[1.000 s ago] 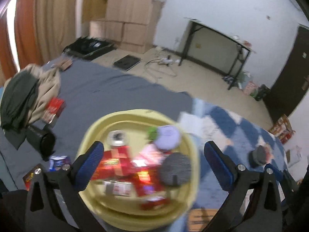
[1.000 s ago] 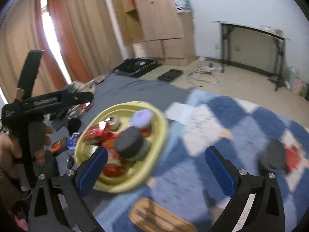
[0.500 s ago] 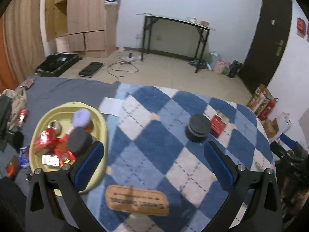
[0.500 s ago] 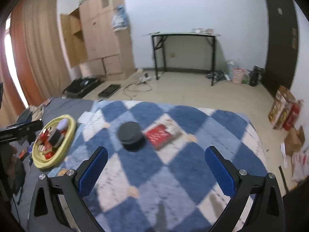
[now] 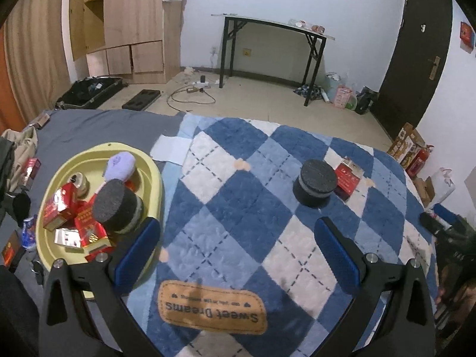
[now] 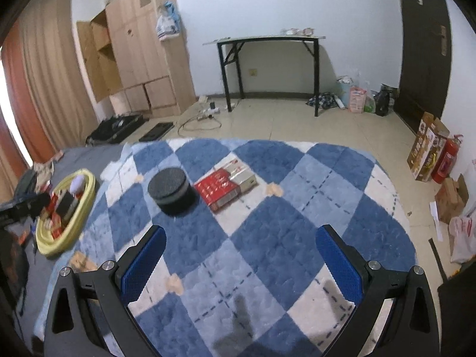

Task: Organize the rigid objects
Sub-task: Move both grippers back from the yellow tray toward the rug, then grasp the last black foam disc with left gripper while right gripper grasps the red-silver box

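Ahead of the left gripper (image 5: pixel 238 253), whose jaws stand spread and empty, a black round tin (image 5: pixel 316 183) sits on the blue checked blanket (image 5: pixel 238 196) touching a red box (image 5: pixel 348 178), well apart from the yellow basin (image 5: pixel 151 175) of boxes. Likewise from the right gripper (image 6: pixel 241 260), also spread and holding nothing, the tin (image 6: pixel 170 187) lies just left of the red box (image 6: pixel 221 189), nothing between.

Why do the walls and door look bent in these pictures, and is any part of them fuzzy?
Both views come through fisheye lenses, so straight lines bow and the corners go black. Left wrist view: sharp, the "Sweet Dreams" label readable, faint shadows beside it. Right wrist view: the yellow basin at the left edge is smeared, while the black puck and red box look clearer.
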### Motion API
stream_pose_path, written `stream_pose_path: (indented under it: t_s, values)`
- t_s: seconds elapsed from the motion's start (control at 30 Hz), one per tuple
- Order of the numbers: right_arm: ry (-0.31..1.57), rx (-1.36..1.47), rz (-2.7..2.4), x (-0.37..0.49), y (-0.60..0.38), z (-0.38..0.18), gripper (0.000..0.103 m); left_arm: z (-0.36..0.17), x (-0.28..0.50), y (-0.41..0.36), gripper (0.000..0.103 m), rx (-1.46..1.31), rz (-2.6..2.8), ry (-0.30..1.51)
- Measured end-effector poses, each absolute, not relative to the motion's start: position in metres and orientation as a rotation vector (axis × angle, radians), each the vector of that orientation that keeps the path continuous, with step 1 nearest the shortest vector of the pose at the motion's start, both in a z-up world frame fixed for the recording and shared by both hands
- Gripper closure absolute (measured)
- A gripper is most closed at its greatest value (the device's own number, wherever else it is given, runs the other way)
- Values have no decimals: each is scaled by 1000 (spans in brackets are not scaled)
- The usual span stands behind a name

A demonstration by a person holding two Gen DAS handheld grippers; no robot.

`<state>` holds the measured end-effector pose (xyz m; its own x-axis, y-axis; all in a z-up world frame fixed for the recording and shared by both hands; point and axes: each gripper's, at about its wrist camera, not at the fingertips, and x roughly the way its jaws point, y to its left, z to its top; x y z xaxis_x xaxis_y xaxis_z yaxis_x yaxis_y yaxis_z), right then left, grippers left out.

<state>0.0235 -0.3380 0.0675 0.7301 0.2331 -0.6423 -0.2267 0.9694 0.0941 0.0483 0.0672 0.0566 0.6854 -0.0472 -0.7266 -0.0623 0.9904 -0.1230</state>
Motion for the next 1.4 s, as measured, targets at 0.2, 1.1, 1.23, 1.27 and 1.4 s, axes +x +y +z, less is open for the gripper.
stream_pose_path:
  t_s: [0.2, 1.1, 1.23, 1.27, 1.4]
  values:
    - [727, -79, 382, 60, -314, 45, 0, 39, 74, 24, 0, -89, -144, 843]
    - [770, -287, 488, 225, -261, -49, 11, -39, 212, -50, 2, -179, -199, 969]
    - [759, -269, 474, 221, -266, -48, 11, -35, 209, -52, 25, -205, -229, 946]
    - [755, -266, 469, 217, -268, -46, 12, -32, 208, -52, 25, -202, -223, 941]
    - [753, -256, 448, 201, -279, -38, 12, -20, 203, -49, 26, -213, -214, 930]
